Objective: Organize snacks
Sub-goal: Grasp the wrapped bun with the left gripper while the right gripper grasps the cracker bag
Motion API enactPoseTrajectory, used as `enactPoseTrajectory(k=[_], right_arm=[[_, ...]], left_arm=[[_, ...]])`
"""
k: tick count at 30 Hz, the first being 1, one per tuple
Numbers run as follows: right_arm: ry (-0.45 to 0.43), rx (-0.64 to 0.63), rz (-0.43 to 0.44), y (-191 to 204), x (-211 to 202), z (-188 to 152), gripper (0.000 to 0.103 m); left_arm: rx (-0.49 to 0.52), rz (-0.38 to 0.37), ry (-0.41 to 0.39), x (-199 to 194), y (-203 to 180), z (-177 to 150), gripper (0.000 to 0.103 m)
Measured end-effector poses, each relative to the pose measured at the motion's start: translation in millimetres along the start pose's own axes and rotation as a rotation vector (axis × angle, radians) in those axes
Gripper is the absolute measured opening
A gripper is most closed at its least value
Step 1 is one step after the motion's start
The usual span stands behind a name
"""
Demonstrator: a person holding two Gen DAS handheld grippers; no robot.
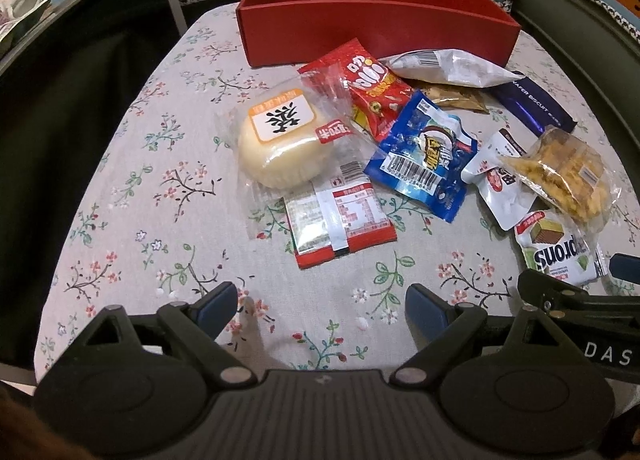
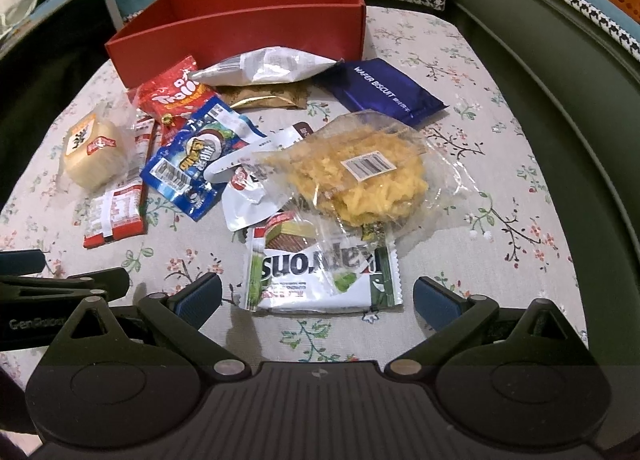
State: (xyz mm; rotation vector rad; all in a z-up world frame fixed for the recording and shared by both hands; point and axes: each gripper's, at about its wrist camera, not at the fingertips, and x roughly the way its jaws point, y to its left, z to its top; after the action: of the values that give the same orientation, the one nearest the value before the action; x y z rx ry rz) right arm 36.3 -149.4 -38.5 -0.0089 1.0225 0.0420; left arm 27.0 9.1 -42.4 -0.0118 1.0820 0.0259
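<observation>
I see both claws hanging low over the near edge of the bench (image 1: 120, 196), which wears a floral cloth. My left claw (image 1: 320, 304) is spread wide with nothing between its blue pads, only bare cloth below. My right claw (image 2: 318, 300) is just as wide, and the near end of the green-and-white wafer pack (image 2: 320, 272) lies between its fingertips, untouched as far as I can tell.

The red box (image 1: 376, 30) sits at the far side of the bench, open on top, and what I can see of its inside holds nothing. All the snacks lie in a loose heap in front of it. From the left view: a round pale cake in clear wrap (image 1: 280, 144), with a red-edged sachet (image 1: 340, 220) partly under it, a red candy bag (image 1: 372, 88), a blue cookie packet (image 1: 428, 156) overlapping the red bag, a silver bag (image 1: 444, 68) against the box's front wall, a small gold-brown packet (image 1: 456, 98) under that, and a dark blue wafer biscuit bar (image 1: 536, 104) to the right. A clear bag of golden crispy pieces (image 2: 376, 176) rests across the top of the wafer pack and a white pouch (image 2: 248, 196).
</observation>
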Motion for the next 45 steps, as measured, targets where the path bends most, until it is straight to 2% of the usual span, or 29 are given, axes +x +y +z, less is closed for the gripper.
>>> enactPoseTrajectory(k=[5, 9, 14, 18, 23, 27, 30, 32, 34, 37, 38, 41, 43, 45], right_arm=[[-0.018, -0.020, 0.025, 2, -5, 12, 0.103], [-0.064, -0.047, 0.003, 1, -9, 30, 0.103], [-0.076, -0.067, -0.009, 0, -1, 49, 0.103], [-0.058, -0.097, 0.011, -1, 9, 60, 0.103], [-0.027, -0.252, 0.081, 12, 23, 68, 0.103], [-0.005, -0.309, 0.121, 17, 35, 79, 0.103], [0.022, -0.368, 0.093, 22, 47, 82, 0.103], [0.023, -0.340, 0.107, 15, 46, 84, 0.103], [0.028, -0.282, 0.154, 2, 39, 90, 0.098], [0.059, -0.147, 0.299, -22, 22, 93, 0.087], [0.056, -0.143, 0.326, -24, 16, 93, 0.083], [0.074, -0.165, 0.307, -28, 6, 84, 0.085], [0.089, -0.128, 0.271, -33, 4, 78, 0.086], [0.060, -0.121, 0.224, -39, -2, 72, 0.086]], left_arm=[[0.003, -0.024, -0.009, -3, 4, 11, 0.103], [0.004, -0.012, -0.037, -5, 9, 22, 0.103], [0.021, -0.012, -0.045, -2, 9, 36, 0.103], [0.022, -0.011, -0.052, 0, 13, 45, 0.103], [-0.037, -0.033, -0.046, 1, 30, 50, 0.103], [-0.036, -0.051, -0.032, 5, 29, 51, 0.103], [-0.026, -0.050, -0.025, 8, 29, 51, 0.103], [-0.042, -0.058, -0.017, 10, 32, 51, 0.103], [-0.059, -0.069, -0.008, 11, 35, 51, 0.103], [-0.058, -0.089, 0.001, 12, 33, 50, 0.103], [-0.050, -0.092, 0.000, 11, 32, 50, 0.103], [-0.028, -0.091, -0.010, 8, 27, 49, 0.103], [-0.029, -0.104, -0.007, 7, 25, 49, 0.103], [-0.029, -0.110, -0.010, 6, 24, 48, 0.103]])
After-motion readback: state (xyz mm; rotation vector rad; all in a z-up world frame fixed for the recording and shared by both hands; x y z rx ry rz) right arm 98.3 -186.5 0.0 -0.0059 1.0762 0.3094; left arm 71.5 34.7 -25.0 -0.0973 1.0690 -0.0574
